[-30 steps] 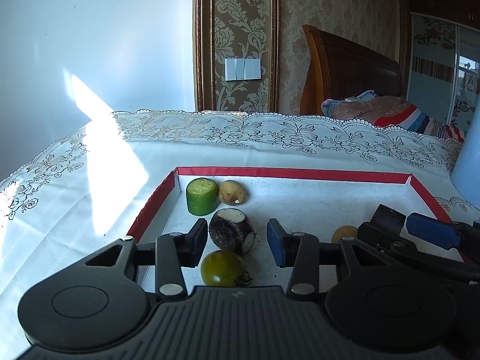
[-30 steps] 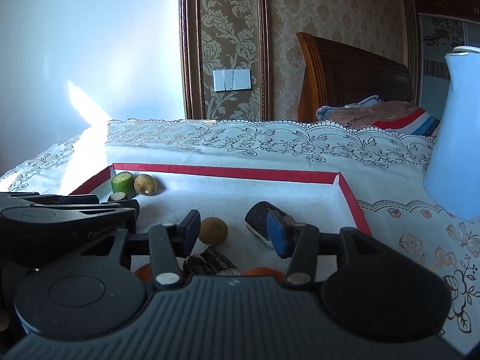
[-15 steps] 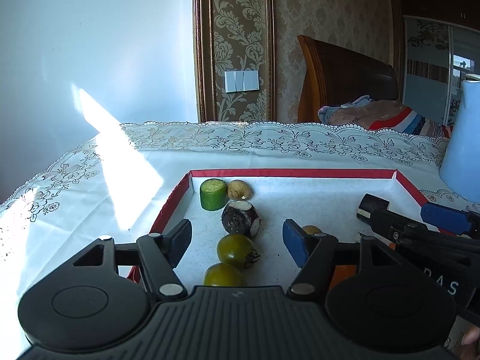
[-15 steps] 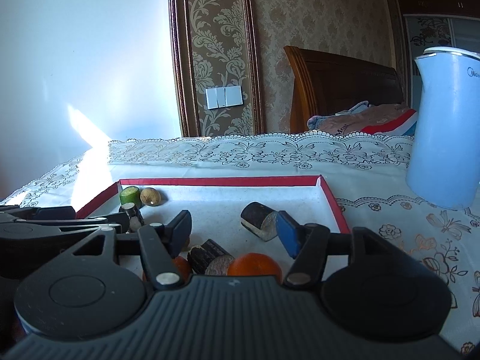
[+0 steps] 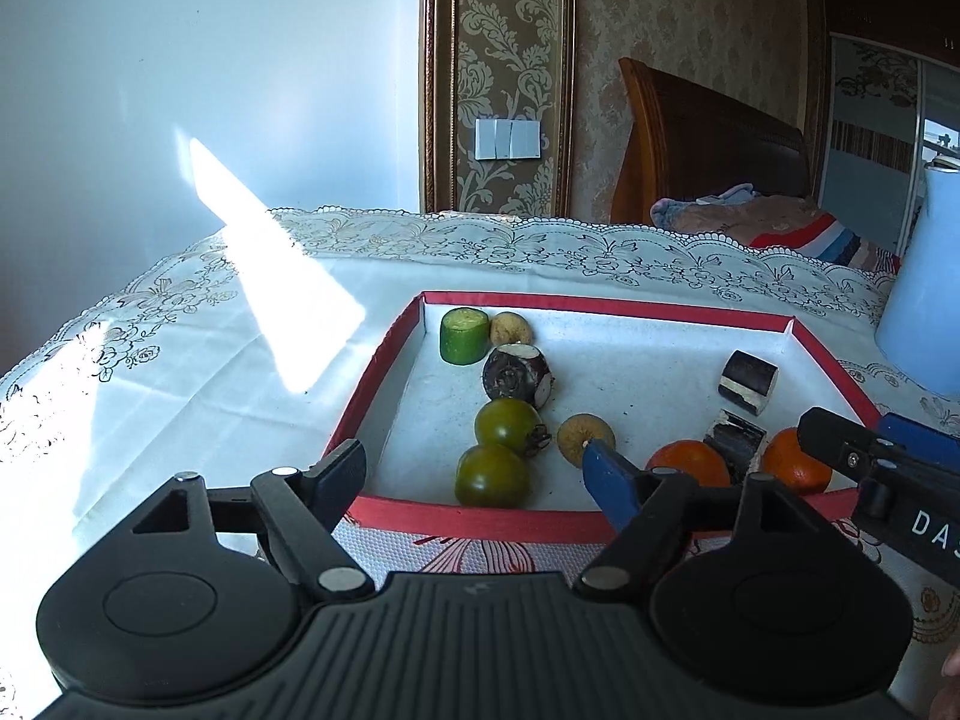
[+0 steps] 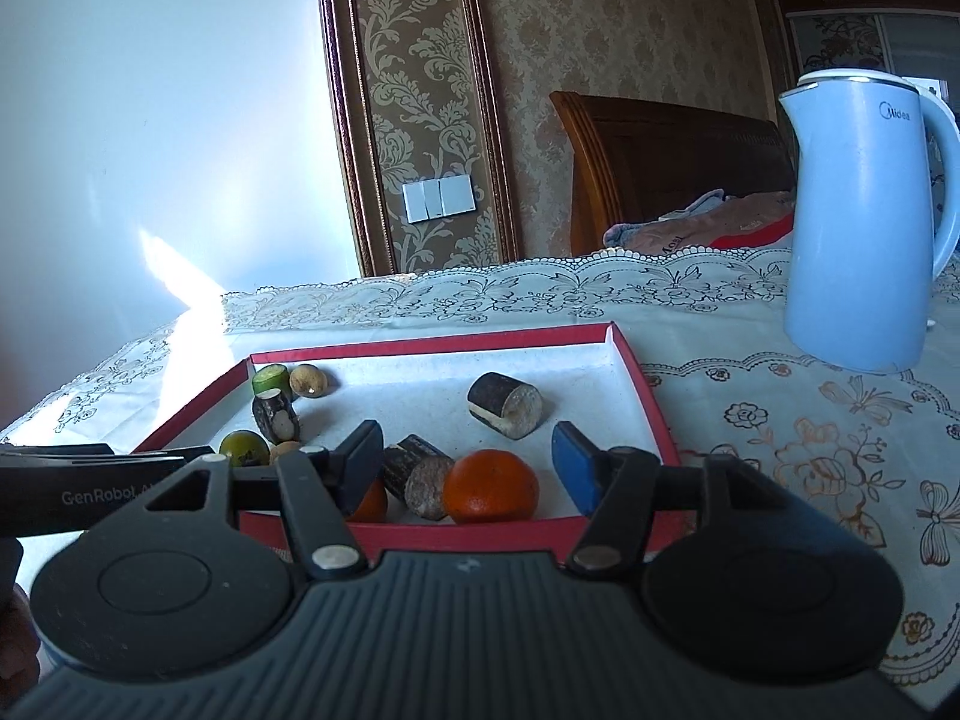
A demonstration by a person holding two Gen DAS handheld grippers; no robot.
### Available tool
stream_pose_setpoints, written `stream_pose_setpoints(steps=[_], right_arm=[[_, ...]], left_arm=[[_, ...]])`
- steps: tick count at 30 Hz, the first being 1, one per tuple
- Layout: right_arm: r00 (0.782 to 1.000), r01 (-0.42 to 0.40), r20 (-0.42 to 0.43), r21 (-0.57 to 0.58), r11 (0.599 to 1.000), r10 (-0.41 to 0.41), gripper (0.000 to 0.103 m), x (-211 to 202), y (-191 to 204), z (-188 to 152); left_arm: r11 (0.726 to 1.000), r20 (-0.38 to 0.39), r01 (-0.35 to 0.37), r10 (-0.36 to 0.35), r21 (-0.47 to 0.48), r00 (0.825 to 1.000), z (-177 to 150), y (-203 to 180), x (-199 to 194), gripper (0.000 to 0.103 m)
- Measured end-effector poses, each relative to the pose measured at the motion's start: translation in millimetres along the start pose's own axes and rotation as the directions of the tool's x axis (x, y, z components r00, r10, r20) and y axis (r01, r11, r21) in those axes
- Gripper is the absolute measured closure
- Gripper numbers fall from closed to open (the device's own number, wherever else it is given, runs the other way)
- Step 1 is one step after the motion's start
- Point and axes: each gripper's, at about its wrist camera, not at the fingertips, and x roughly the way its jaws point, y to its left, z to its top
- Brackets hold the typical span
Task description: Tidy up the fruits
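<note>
Inside red tray [image 5: 480, 521]: two green tomatoes [image 5: 507, 425], two oranges [image 5: 687, 462].

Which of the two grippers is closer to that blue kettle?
Right. The right gripper sits at the tray's kettle-side corner; the left gripper is by the far corner, away from the kettle.

The left black plastic two-finger gripper [image 5: 474, 474] had a ribbed grey-black housing flanked by two round discs, with silver rivets at the linkage pivots; one finger carried a dark pad, the other a blue pad [image 5: 606, 480]. The right black plastic two-finger gripper [image 6: 468, 456] was built alike (ribbed body, silver pivots, one blue pad). White lettering ran along each tool's side: "GenRobot" on the left, "DAS" on the right.
</note>
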Motion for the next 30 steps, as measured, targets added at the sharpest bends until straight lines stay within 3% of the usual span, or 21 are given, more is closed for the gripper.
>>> stream_pose_setpoints(steps=[4, 13, 18, 30], right_arm=[[1.000, 0.000, 0.010, 0.016, 1.000, -0.001, 0.031, -12, -2, -3], [1.000, -0.011, 0.003, -0.014, 1.000, 0.011, 0.031, -34, 3, -15], [1.000, -0.007, -0.005, -0.012, 1.000, 0.007, 0.025, -40, 4, -19], [1.000, 0.004, -0.016, -0.028, 1.000, -0.005, 0.025, -41, 10, -22]], left_arm=[[1.000, -0.009, 0.011, -0.011, 0.006, 1.000, -5, 0, -6, 0.018], [1.000, -0.023, 0.030, -0.029, 0.007, 0.999, -13, 0, -17, 0.017], [0.999, -0.015, 0.026, -0.026, 0.021, 1.000, -20, -2, -22, 0.004], [0.998, -0.009, 0.014, -0.013, 0.063, 1.000, -28, -10, -25, 0.004]])
